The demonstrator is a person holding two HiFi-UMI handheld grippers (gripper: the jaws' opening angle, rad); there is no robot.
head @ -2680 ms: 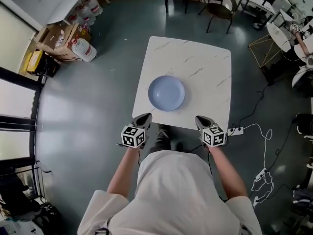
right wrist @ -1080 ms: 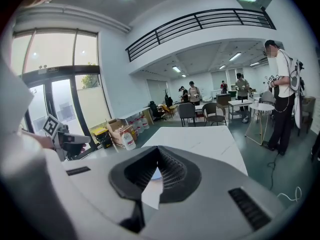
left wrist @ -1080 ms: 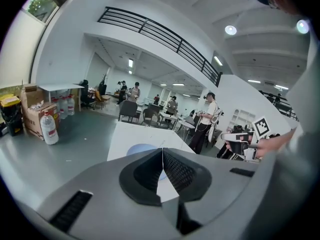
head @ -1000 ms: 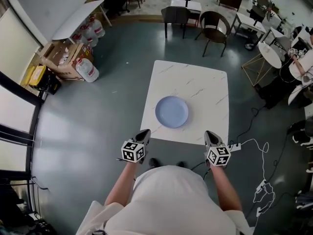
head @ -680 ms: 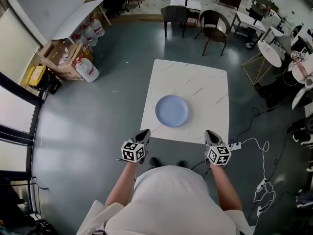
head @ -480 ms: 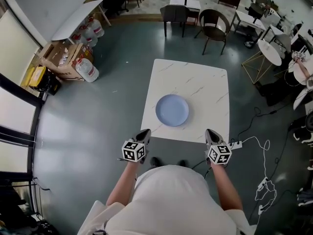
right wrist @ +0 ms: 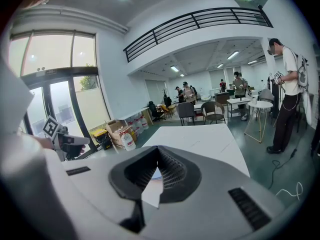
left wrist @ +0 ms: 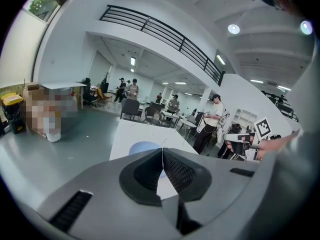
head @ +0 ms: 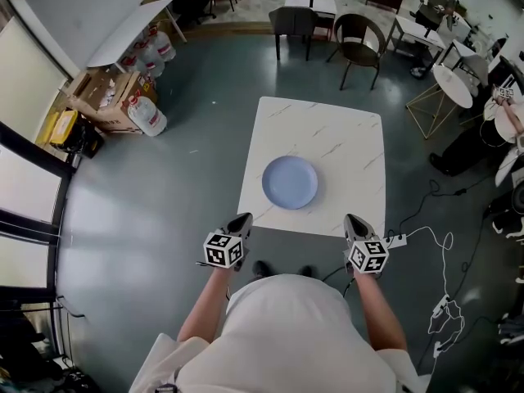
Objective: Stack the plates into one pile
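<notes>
Pale blue plate [head: 290, 182] on a white, grey-veined marble table [head: 352, 142].

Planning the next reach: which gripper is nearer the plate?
Left, slightly. The left gripper hangs at the near edge of the table, just left of the plate; the right gripper hangs at the near right corner, farther off.

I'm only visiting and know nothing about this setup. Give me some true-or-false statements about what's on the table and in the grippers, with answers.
1. A blue plate lies on the white table. True.
2. The left gripper holds a plate. False: its jaws are shut on nothing.
3. The right gripper has its jaws shut. True.
4. Plates lie at two spots on the table. False: only one spot, near the middle.
</notes>
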